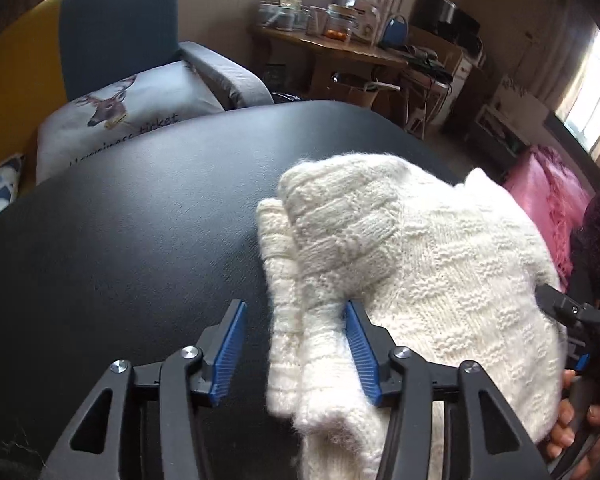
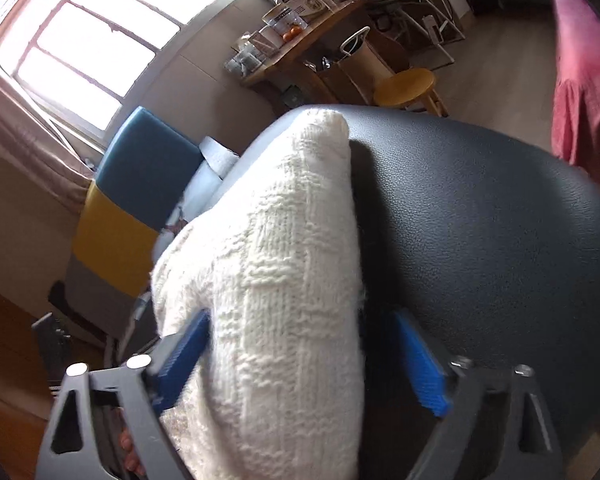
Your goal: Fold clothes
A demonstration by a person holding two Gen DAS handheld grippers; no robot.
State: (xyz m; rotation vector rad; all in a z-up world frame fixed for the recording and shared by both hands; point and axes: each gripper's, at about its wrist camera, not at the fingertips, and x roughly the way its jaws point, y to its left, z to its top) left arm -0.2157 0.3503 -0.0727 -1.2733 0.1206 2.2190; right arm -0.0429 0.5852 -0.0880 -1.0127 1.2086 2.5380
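From the left wrist, the left gripper (image 1: 296,346) stands open, a cuffed fold of the white sweater (image 1: 400,264) lying between its jaws on the black table (image 1: 120,220); if they close shallow, the thick knit could slip out. From the right wrist, the right gripper (image 2: 300,354) is also open astride the sweater (image 2: 276,264), whose long axis runs straight ahead from the jaws.

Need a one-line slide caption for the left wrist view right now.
Open left gripper straddling the ribbed edge of a cream knit sweater lying on the black table.
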